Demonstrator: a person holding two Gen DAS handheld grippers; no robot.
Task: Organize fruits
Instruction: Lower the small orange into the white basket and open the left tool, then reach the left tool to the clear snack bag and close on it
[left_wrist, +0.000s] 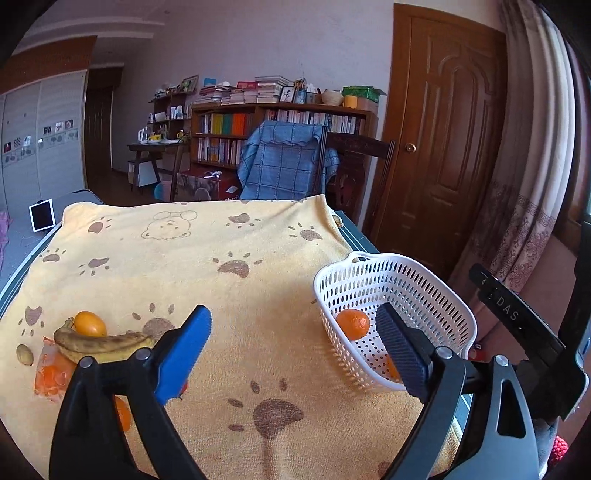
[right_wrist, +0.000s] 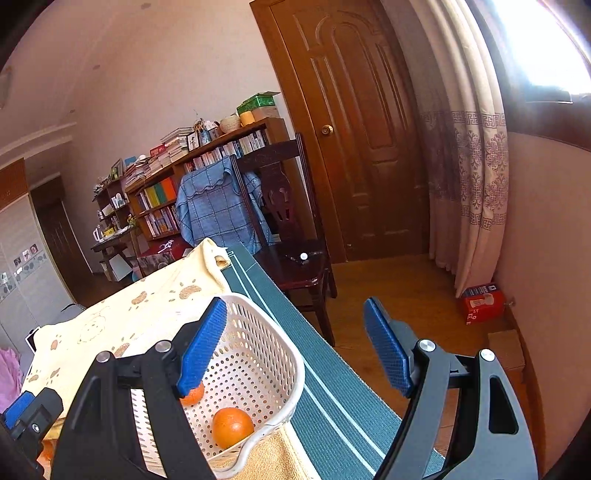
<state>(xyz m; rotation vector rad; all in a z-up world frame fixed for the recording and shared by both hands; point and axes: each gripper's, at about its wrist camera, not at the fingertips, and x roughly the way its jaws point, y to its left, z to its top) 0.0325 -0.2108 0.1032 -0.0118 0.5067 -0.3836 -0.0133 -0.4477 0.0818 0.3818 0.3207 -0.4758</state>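
A white perforated basket (left_wrist: 424, 295) stands at the right of the yellow paw-print towel (left_wrist: 221, 240). It holds one orange (left_wrist: 352, 324) and a second orange (left_wrist: 392, 368), half hidden by my finger. At the left lie a spotted banana (left_wrist: 103, 345), a yellow-orange fruit (left_wrist: 89, 323), a small brownish fruit (left_wrist: 24, 354) and another orange (left_wrist: 123, 413) behind my finger. My left gripper (left_wrist: 293, 317) is open over bare towel, its right pad over the basket. My right gripper (right_wrist: 295, 306) is open and empty beside the basket (right_wrist: 266, 332), above the two oranges (right_wrist: 232, 426).
An orange plastic wrapper (left_wrist: 51, 376) lies under the banana. The teal table edge (right_wrist: 332, 387) runs just right of the basket, with a dark wooden chair (right_wrist: 295, 266) and floor beyond. A tablet (left_wrist: 41, 219) sits at the far left corner.
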